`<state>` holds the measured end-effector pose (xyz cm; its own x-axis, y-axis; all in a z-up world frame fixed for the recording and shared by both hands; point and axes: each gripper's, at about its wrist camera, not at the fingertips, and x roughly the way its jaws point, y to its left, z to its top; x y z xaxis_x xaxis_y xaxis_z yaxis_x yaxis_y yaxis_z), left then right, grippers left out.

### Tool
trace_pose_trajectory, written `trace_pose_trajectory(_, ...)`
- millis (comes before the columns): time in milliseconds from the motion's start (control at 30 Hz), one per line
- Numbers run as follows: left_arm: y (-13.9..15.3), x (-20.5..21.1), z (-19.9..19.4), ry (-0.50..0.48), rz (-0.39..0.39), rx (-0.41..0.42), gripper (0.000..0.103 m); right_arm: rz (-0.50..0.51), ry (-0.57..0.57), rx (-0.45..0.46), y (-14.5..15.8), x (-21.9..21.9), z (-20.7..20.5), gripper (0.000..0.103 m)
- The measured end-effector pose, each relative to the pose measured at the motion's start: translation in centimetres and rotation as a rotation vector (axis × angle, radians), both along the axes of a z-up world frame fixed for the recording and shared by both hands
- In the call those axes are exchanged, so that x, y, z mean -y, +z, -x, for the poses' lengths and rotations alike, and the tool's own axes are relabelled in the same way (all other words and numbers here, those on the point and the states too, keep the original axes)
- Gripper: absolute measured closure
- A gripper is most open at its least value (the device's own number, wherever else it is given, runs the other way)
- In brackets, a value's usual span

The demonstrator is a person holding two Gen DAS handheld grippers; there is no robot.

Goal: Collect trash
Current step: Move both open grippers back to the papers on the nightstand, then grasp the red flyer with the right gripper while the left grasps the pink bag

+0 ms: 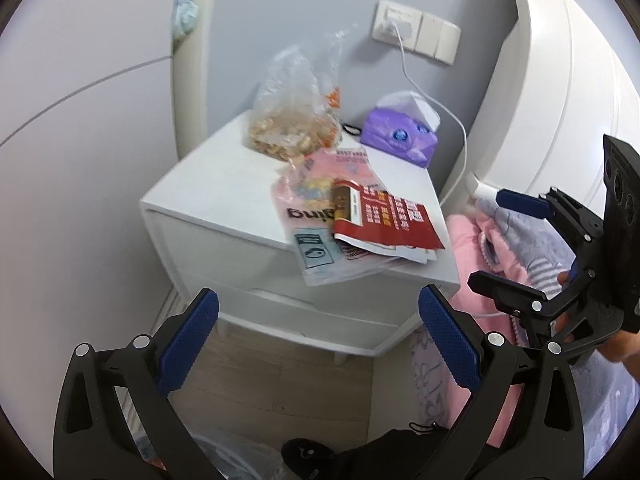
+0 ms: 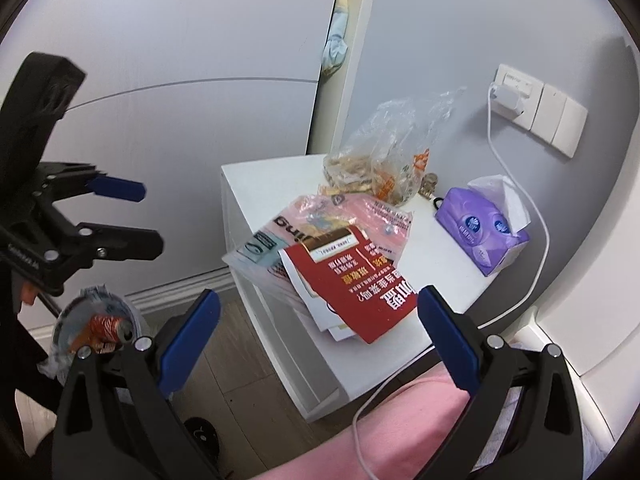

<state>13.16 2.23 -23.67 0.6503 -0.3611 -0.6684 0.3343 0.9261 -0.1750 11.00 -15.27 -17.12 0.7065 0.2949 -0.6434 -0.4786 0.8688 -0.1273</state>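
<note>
Both grippers — left (image 1: 318, 338), right (image 2: 318, 338) — gape wide, empty, touching nothing.

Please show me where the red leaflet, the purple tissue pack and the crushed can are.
red leaflet (image 2: 352, 280), right wrist view, its red cover
purple tissue pack (image 2: 480, 236), right wrist view, its front face
crushed can (image 2: 106, 326), right wrist view, its side

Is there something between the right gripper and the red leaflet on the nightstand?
Nothing visible blocks it. The right gripper is open and empty, and the red leaflet lies on top of the pile at the nightstand front edge, right ahead of the fingers. The white cable runs off to the side, clear of the path.
</note>
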Motion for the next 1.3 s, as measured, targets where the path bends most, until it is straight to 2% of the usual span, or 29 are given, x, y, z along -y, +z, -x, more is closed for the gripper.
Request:
trace_pose_trajectory(133, -1.1, 1.2, -1.4, -0.052, -0.015, -0.034, 0.006, 0.000, 0.025, -0.035, -1.0, 0.6, -1.2, 0.007)
trace_pose_trajectory(300, -2.3, 2.4, -3.3, -0.099, 0.009, -0.083, 0.006, 0.025, 0.024, -0.080, -2.6, 1.0, -3.2, 0.007)
trace_pose_trajectory(533, -4.3, 2.4, -6.2, -0.105, 0.083, -0.167, 0.006, 0.047, 0.048, -0.101, -4.0, 0.8, -4.7, 0.007)
trace_pose_trajectory(600, -4.6, 2.2, -6.8, -0.104, 0.102, -0.181, 0.006, 0.045, 0.057, -0.103, -4.3, 0.8, -4.9, 0.007)
trace_pose_trajectory(767, -4.7, 2.5, -7.4, -0.131, 0.094, -0.167, 0.006, 0.042, 0.062, -0.114, -5.1, 0.5, -5.7, 0.007)
trace_pose_trajectory(867, -5.0, 2.7, -7.8, -0.152, 0.121, -0.192, 0.006, 0.043, 0.063, -0.116, -5.2, 0.4, -6.1, 0.007)
trace_pose_trajectory(900, -5.1, 2.7, -7.9, -0.153, 0.127, -0.196, 0.007, 0.042, 0.064, -0.116, -5.2, 0.3, -6.2, 0.008)
trace_pose_trajectory(1000, -5.7, 2.3, -8.5, -0.144, 0.154, -0.225, 0.013, 0.044, 0.071, -0.126, -5.4, 0.2, -6.4, 0.019)
trace_pose_trajectory(1167, -6.6, 1.5, -9.5, -0.116, 0.189, -0.257, 0.017, 0.053, 0.079, -0.134, -5.8, 0.2, -6.7, 0.024)
trace_pose_trajectory(1233, -6.7, 1.5, -9.6, -0.115, 0.189, -0.257, 0.023, 0.054, 0.077, -0.140, -6.0, 0.2, -6.9, 0.028)
trace_pose_trajectory(1300, -6.6, 1.5, -9.7, -0.118, 0.191, -0.256, 0.035, 0.049, 0.075, -0.152, -6.1, 0.3, -7.0, 0.034)
